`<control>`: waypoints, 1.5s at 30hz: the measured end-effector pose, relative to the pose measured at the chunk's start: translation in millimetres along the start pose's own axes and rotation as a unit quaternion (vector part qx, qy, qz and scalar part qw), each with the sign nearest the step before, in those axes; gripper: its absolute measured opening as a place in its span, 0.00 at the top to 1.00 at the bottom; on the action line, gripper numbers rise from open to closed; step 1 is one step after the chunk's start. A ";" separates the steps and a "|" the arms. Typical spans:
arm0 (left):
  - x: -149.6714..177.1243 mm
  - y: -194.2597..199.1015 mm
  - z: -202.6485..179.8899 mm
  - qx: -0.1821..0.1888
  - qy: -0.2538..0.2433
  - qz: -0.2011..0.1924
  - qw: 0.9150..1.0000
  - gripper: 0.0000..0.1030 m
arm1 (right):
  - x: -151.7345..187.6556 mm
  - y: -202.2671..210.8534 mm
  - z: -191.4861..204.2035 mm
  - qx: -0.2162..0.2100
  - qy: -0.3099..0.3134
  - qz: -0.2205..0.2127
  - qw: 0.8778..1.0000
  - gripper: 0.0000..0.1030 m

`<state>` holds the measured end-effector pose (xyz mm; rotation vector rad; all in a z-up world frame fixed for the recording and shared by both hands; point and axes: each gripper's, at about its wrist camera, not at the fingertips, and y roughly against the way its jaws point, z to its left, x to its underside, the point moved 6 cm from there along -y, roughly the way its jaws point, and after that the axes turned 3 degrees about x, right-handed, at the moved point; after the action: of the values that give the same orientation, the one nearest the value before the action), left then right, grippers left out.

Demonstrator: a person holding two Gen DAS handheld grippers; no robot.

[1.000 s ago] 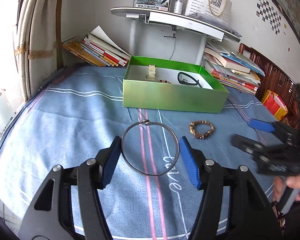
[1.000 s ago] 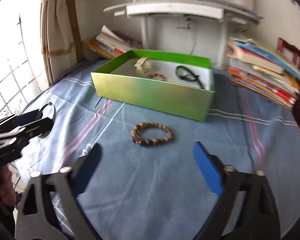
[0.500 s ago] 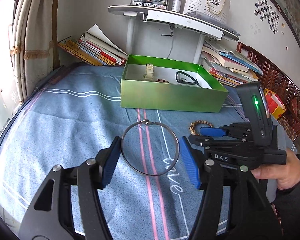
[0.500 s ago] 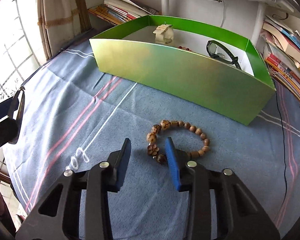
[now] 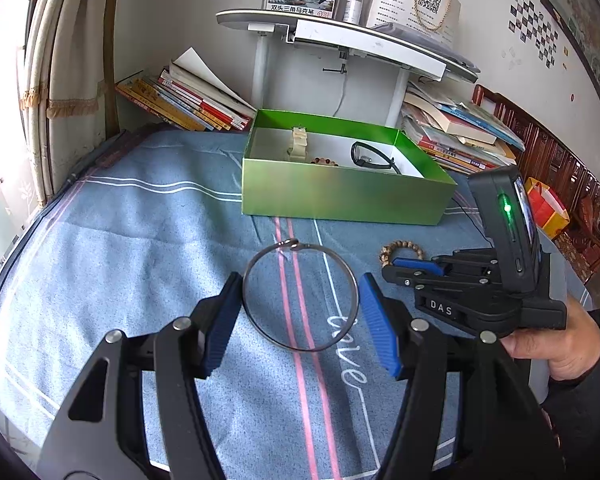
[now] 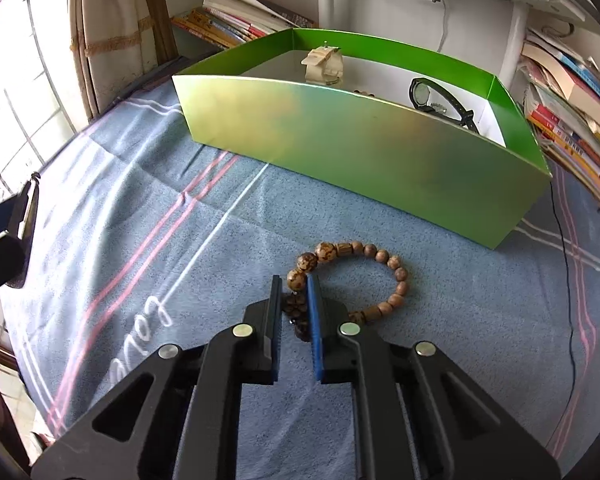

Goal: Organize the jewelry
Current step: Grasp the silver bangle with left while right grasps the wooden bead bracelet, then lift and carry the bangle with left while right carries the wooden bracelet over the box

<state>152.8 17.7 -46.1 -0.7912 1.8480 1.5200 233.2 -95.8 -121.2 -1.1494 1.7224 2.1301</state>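
A thin silver bangle point(image 5: 300, 294) lies flat on the blue cloth between the fingers of my open left gripper point(image 5: 300, 320), which does not touch it. A brown wooden bead bracelet point(image 6: 364, 276) lies on the cloth in front of the green box point(image 6: 360, 152). My right gripper point(image 6: 294, 300) is shut on the bracelet's near-left beads, still on the cloth. In the left wrist view the right gripper point(image 5: 408, 266) pinches the bracelet point(image 5: 400, 250). The box point(image 5: 340, 196) holds a cream watch point(image 5: 298, 146), a black watch point(image 5: 370, 156) and a bead string.
Stacks of books point(image 5: 188, 100) lie behind the box on the left and on the right point(image 5: 460, 132). A white desk point(image 5: 340, 32) stands over them. A black cable point(image 6: 568, 280) runs over the cloth at the right. The cloth's edge drops off at the left.
My right gripper has moved down onto the bead bracelet and closed on its near-left beads. My left gripper and the silver bangle have stayed in place.
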 end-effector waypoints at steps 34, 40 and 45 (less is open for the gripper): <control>0.4 34.4 -21.7 0.006 -0.027 -0.018 0.999 0.42 | 56.2 171.0 -5.9 0.025 -0.112 -0.198 0.973 0.88; 0.9 33.7 -21.8 0.007 -0.028 -0.016 0.999 0.42 | 56.8 169.0 -6.3 0.024 -0.115 -0.195 0.974 0.88; 2.2 31.0 -21.5 0.008 -0.027 -0.012 1.000 0.42 | 57.8 166.0 -6.9 0.021 -0.116 -0.190 0.975 0.88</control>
<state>125.8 1.4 -25.3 -0.7547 1.8021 1.4945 102.4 -173.5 -32.9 -1.0680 1.3175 1.8962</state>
